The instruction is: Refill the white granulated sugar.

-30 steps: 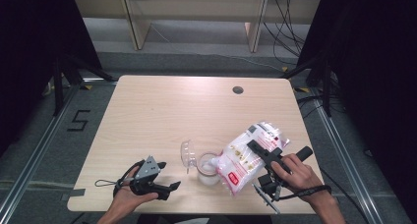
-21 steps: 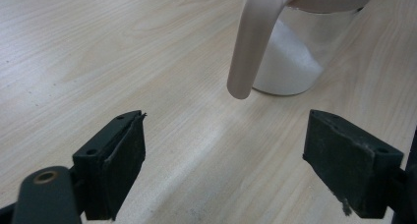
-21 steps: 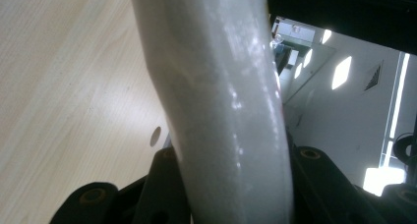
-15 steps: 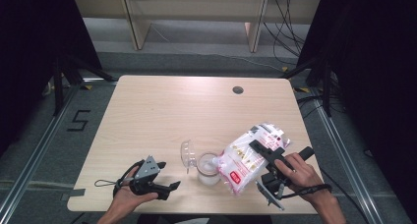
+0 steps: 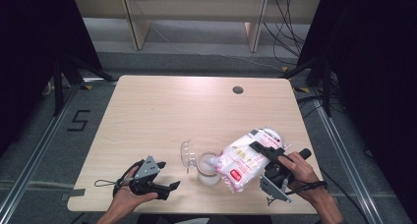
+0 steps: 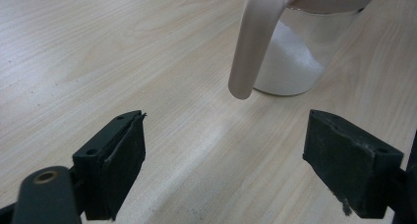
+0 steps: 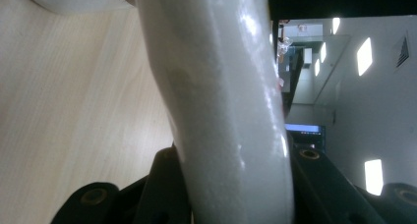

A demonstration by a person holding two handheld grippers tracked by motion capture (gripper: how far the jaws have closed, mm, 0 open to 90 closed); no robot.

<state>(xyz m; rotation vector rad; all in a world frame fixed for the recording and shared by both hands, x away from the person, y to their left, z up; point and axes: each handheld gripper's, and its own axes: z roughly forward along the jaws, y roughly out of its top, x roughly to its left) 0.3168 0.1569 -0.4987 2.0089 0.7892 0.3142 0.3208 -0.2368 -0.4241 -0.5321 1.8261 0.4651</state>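
Bag (image 5: 244, 160) sits clamped in the right claw (image 5: 269, 153), tilted over the jar (image 5: 207, 167); left claw (image 5: 164, 189) gapes empty nearby.

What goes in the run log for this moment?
right gripper: shut on bag, tipped over jar | left gripper: open, idle on table

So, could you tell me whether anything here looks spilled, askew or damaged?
Nothing looks spilled. The bag is tilted over the glass jar, clamped in the right gripper. The left gripper rests open. One pad looks frayed at its edge.
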